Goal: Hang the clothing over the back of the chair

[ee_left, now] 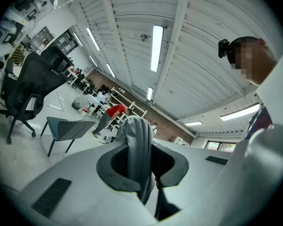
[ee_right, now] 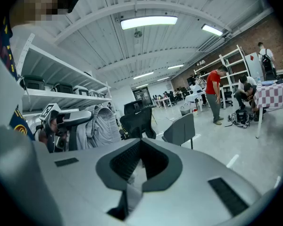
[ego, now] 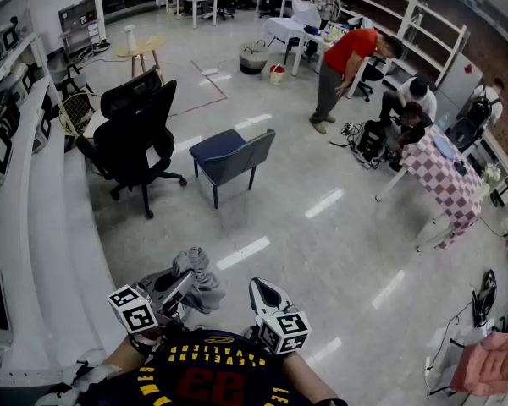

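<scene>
At ten o'clock in the head view, a black office chair (ego: pixel 135 138) is seen beside long white shelving (ego: pixel 34 218). A round wooden side table (ego: pixel 141 49) is placed at eleven and a basket (ego: pixel 254 57) at twelve. A person in a red shirt (ego: pixel 345 62) is bent forward at one o'clock, and a checkered table (ego: pixel 444 180) is set at three.

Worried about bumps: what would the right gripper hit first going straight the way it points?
Probably the black office chair, dead ahead of the right gripper, though depth is unclear; the grey chair sits just right of that line.
</scene>
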